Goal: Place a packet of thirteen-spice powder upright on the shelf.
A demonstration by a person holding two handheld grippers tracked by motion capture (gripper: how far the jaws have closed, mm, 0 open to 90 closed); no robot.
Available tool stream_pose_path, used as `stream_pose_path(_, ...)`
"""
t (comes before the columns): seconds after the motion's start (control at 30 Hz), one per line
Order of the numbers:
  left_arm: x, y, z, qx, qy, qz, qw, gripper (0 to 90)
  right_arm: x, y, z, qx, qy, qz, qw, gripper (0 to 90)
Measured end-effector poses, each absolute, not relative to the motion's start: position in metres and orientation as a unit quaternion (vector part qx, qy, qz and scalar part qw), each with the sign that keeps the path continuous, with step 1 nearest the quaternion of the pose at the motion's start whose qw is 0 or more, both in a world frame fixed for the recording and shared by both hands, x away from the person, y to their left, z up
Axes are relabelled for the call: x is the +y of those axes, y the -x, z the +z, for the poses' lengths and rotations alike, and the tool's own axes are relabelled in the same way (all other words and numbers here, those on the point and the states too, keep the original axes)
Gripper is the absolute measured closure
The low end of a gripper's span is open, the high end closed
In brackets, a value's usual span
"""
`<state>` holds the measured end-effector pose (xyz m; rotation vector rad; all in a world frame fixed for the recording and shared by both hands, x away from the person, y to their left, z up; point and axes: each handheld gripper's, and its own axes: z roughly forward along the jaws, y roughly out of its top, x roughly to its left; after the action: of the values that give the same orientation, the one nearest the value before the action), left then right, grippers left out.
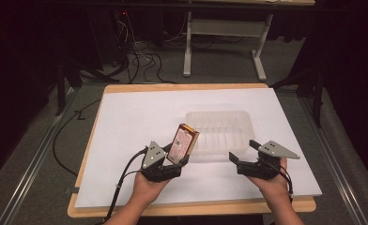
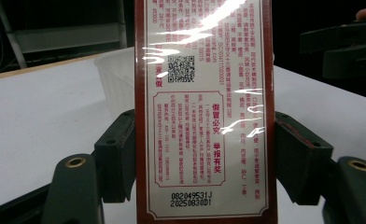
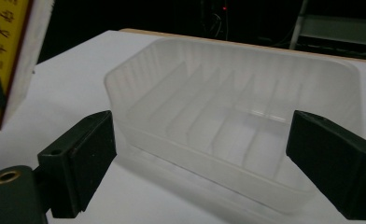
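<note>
A tall red-brown box (image 1: pixel 183 143) with a cream label of red print stands tilted in my left gripper (image 1: pixel 175 161), which is shut on its lower part. In the left gripper view both pads press the sides of the box (image 2: pixel 204 116), held upright just above the white sheet. A clear plastic tray (image 1: pixel 219 130) with a ribbed floor lies empty mid-table, right of the box. My right gripper (image 1: pixel 243 150) hovers open at the tray's near right corner. In the right gripper view its jaws stand wide apart either side of the tray (image 3: pixel 228 107), touching nothing, and the box's yellow side (image 3: pixel 8 56) shows at far left.
A white sheet (image 1: pixel 140 112) covers a wooden board with its edge showing at front and back. Cables trail off the left side over the grey floor. A white desk frame (image 1: pixel 224 42) stands beyond the table. The right gripper's dark jaws (image 2: pixel 344 46) cross the left gripper view's upper right.
</note>
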<state>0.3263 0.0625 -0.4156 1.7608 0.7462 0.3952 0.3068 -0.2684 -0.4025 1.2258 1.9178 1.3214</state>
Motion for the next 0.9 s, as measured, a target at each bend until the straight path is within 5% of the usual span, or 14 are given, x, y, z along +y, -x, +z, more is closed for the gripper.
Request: stream_pose_path(0.9,0.03,-0.311,-0.432,0.295,-0.768,0.195,0.534,32.8,-0.22,-0.31,-0.387,0.711,-0.408,0.539,0.194,7.4)
